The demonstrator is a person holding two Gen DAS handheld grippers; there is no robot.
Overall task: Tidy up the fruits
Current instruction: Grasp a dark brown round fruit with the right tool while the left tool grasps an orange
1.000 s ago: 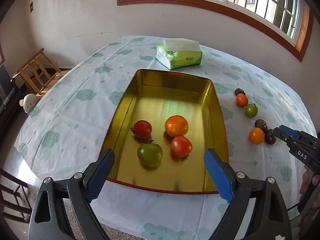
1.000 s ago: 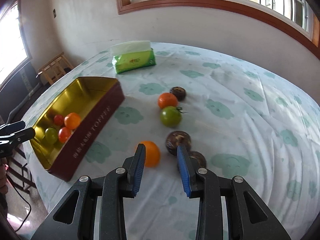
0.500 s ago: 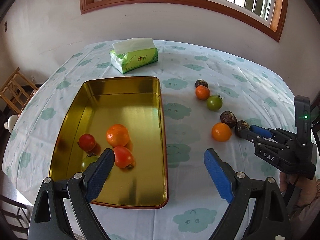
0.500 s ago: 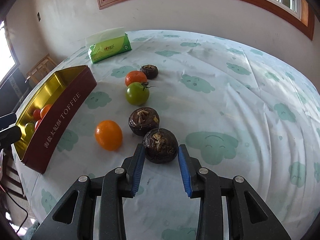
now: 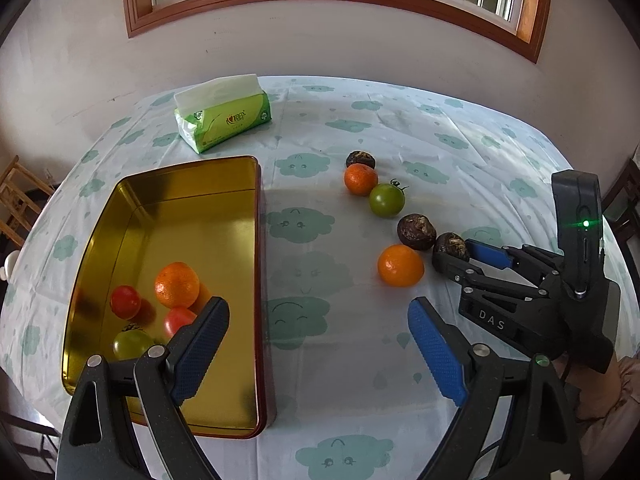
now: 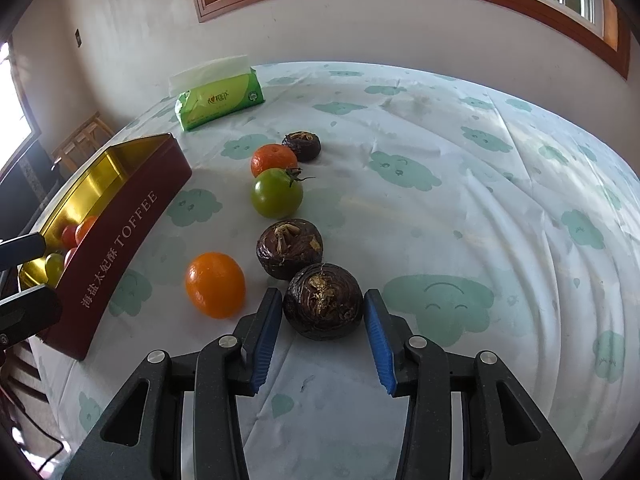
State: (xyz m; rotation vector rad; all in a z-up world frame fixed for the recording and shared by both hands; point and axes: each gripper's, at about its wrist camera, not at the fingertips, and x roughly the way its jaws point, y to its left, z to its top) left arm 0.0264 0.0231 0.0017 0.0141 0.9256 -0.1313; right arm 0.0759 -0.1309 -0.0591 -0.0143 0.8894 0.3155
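A gold toffee tin [image 5: 192, 184] [image 6: 132, 200] holds an orange [image 5: 177, 285], a red tomato [image 5: 125, 302], another red tomato [image 5: 176, 320] and a green tomato [image 5: 129, 343]. On the cloth lie a dark brown fruit [image 6: 323, 306] [image 5: 451, 246], a second one [image 6: 289, 247], an orange [image 6: 215, 289], a green tomato [image 6: 276, 193], a mandarin [image 6: 271, 159] and a third dark fruit [image 6: 302, 145]. My right gripper [image 6: 323, 332] is open with its pads on both sides of the nearest dark fruit. My left gripper [image 5: 316, 354] is open and empty beside the tin.
A green tissue pack [image 5: 222, 118] [image 6: 218, 98] stands at the back of the table. The table has a cloud-print cloth [image 6: 480, 200]. Wooden chairs [image 5: 18, 196] stand off the left side. The wall and window are behind the table.
My right gripper moved forward until its pads flank the nearest dark fruit. My left gripper swung right, so the tin now sits at the left of its view.
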